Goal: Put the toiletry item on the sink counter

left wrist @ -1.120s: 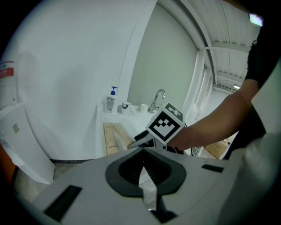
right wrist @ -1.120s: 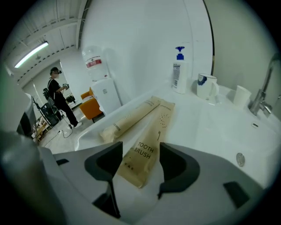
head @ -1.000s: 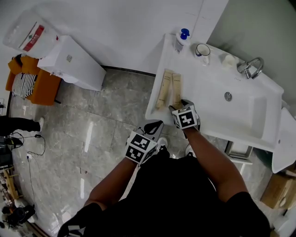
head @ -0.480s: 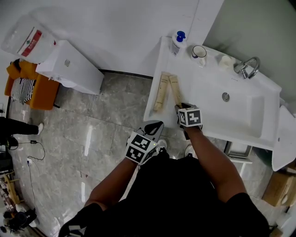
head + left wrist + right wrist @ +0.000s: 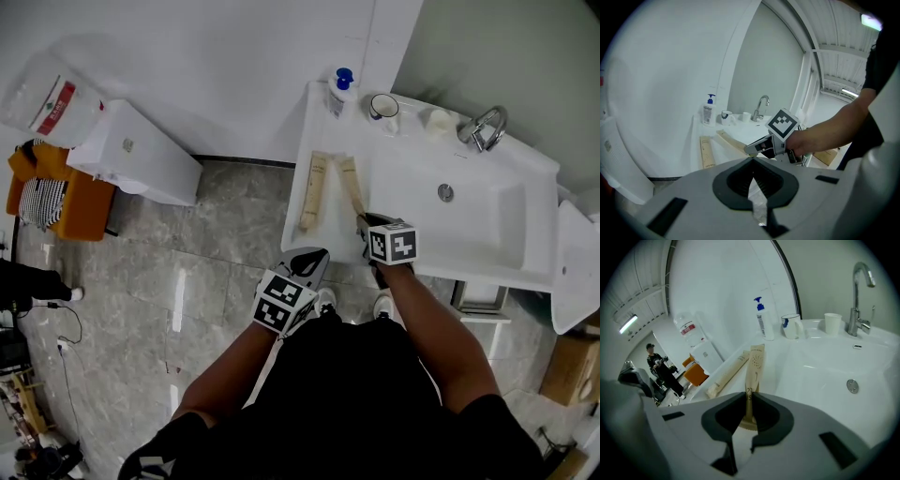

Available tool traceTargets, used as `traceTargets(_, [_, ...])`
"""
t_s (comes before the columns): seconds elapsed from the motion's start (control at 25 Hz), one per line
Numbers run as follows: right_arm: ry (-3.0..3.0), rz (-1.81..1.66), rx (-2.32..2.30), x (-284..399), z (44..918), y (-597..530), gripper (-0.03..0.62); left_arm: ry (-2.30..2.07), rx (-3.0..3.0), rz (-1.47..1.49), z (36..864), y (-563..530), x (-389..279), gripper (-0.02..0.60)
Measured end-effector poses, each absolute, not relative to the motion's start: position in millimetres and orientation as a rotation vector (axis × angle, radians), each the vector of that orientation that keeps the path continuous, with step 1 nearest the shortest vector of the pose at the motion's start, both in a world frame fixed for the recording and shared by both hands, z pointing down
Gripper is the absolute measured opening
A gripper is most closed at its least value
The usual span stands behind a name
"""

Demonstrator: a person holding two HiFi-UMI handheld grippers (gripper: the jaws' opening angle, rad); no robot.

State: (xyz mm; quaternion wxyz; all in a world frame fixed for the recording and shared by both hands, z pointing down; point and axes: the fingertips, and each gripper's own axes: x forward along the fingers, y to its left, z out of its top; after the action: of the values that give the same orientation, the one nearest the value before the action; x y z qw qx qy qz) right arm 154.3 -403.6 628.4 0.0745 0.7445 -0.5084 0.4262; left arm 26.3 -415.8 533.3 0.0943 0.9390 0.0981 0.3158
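At the back of the white sink counter (image 5: 292, 223) stand one blue-topped pump bottle (image 5: 340, 91), one mug (image 5: 382, 107), one small white cup (image 5: 438, 120) and one tap (image 5: 482, 127). Two beige tubes lie side by side on its left part. The right gripper (image 5: 364, 221), whose jaws have just been closing, pinches the near end of the right tube (image 5: 351, 183), just beside the left tube (image 5: 313, 190). The left gripper (image 5: 314, 256), jaws pressed together and empty, hangs over the grey marble floor (image 5: 216, 253).
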Motion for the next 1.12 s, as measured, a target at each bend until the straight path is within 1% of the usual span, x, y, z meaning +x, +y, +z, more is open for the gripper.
traceTargets(0.72, [-1.423, 1.140, 2.598, 154.4, 532.4, -245.6, 0.041, 0.782, 2.813, 0.892, 508.6, -308.5, 81.2, 0.000])
traceTargets(0.88, [-1.348, 1.091, 2.667, 148.9, 523.5, -207.0, 0.041, 0.882, 2.811, 0.888, 506.7, -284.2, 88.6, 0.000])
traceTargets(1.12, [-1.214, 1.112, 2.783, 133.4, 521.1, -142.7, 0.041, 1.005, 2.787, 0.922, 509.2, -251.2, 95.1, 0.000])
